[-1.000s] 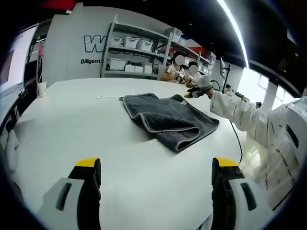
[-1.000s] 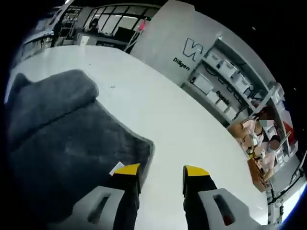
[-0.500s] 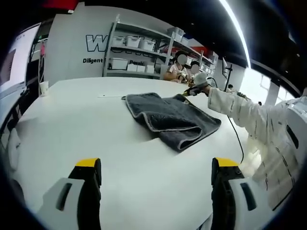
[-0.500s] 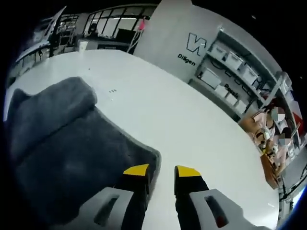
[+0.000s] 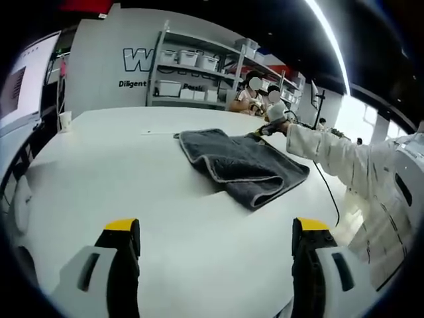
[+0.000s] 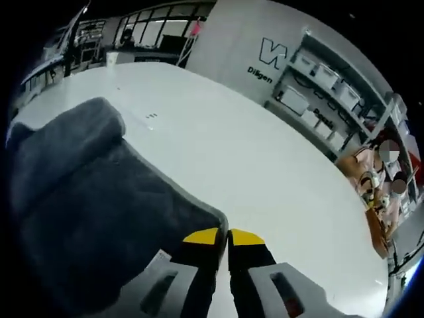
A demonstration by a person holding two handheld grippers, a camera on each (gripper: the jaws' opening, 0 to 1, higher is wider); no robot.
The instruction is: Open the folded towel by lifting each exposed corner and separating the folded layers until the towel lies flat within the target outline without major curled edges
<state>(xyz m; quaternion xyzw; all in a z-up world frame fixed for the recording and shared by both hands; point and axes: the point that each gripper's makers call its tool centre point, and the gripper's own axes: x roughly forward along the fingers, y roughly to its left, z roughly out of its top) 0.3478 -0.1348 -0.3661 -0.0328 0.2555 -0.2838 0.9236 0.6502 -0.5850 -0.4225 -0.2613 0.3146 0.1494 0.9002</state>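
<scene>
A workshop or lab room. A big white table (image 5: pixel 99 172) stands in front of a grey wall with large lettering (image 5: pixel 140 61). Metal shelves (image 5: pixel 199 73) along that wall hold rows of white storage boxes (image 5: pixel 167 88). People (image 5: pixel 248 96) sit working at a far bench, and long strip lights (image 5: pixel 328 46) run across a dark ceiling
</scene>
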